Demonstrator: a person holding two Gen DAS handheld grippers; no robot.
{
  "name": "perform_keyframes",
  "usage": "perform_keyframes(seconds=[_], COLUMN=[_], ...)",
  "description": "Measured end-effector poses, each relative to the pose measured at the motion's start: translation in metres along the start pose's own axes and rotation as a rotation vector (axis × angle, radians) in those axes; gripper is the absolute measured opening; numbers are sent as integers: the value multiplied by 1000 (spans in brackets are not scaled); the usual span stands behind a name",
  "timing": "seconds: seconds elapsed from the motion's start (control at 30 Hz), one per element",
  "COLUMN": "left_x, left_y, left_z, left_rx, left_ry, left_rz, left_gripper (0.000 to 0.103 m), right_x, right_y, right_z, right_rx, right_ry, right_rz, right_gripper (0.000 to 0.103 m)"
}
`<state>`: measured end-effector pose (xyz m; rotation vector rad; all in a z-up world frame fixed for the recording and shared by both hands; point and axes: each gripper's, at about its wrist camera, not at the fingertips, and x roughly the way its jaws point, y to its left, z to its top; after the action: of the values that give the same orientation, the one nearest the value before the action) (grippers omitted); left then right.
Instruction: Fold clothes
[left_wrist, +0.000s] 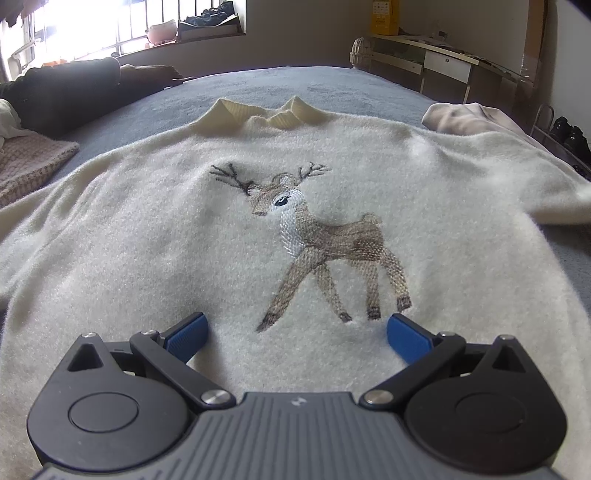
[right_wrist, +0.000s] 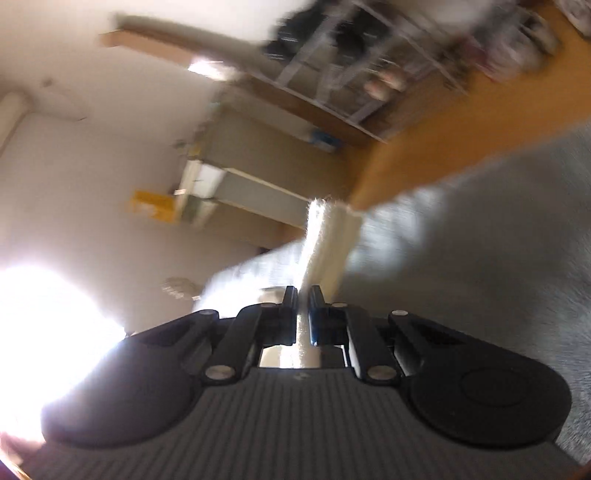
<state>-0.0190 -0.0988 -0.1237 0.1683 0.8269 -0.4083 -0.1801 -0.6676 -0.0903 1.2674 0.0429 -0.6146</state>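
Observation:
A cream sweater (left_wrist: 155, 236) with a stitched brown deer (left_wrist: 325, 240) lies flat on the bed, its ribbed collar (left_wrist: 266, 112) at the far end. My left gripper (left_wrist: 297, 326) hovers over the sweater's lower front, open wide, its blue pads (left_wrist: 186, 334) apart with nothing between them. In the tilted, blurred right wrist view, my right gripper (right_wrist: 303, 295) is shut on a cream ribbed strip of the sweater (right_wrist: 325, 236), which sticks out past the fingertips. Which part of the sweater that strip is, I cannot tell.
The bed has a blue-grey cover (left_wrist: 280, 83). A dark garment (left_wrist: 74, 92) and a pinkish knit (left_wrist: 29, 162) lie at the left, a beige garment (left_wrist: 465, 114) at the right. A desk (left_wrist: 436, 59) stands beyond the bed. A shoe rack (right_wrist: 351, 62) stands on the orange floor.

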Motion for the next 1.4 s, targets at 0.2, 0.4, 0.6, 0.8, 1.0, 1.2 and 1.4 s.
perform_keyframes(seconds=[0.2, 0.4, 0.6, 0.8, 1.0, 1.2, 1.4], left_x=[-1, -17, -59, -77, -67, -56, -51], left_y=[-1, 12, 50, 73, 73, 71, 72], left_z=[-1, 2, -4, -14, -21, -32, -36], left_rx=[12, -15, -125, -157, -168, -164, -154], left_ry=[-11, -10, -72, -83, -65, -26, -9], left_rz=[-2, -36, -46, -36, -51, -25, -9], left_gripper=[103, 103, 103, 103, 103, 103, 103], right_x=[-28, -28, -15, -13, -20, 24, 47], right_y=[87, 179, 228, 199, 137, 77, 43], right_z=[-11, -77, -201, -306, -312, -293, -297], right_rx=[-183, -304, -346, -391, -458, -198, 116], right_ry=[101, 327, 627, 857, 768, 647, 551], right_rz=[249, 530, 698, 567, 237, 27, 6], right_gripper=[4, 0, 0, 3, 10, 28, 31])
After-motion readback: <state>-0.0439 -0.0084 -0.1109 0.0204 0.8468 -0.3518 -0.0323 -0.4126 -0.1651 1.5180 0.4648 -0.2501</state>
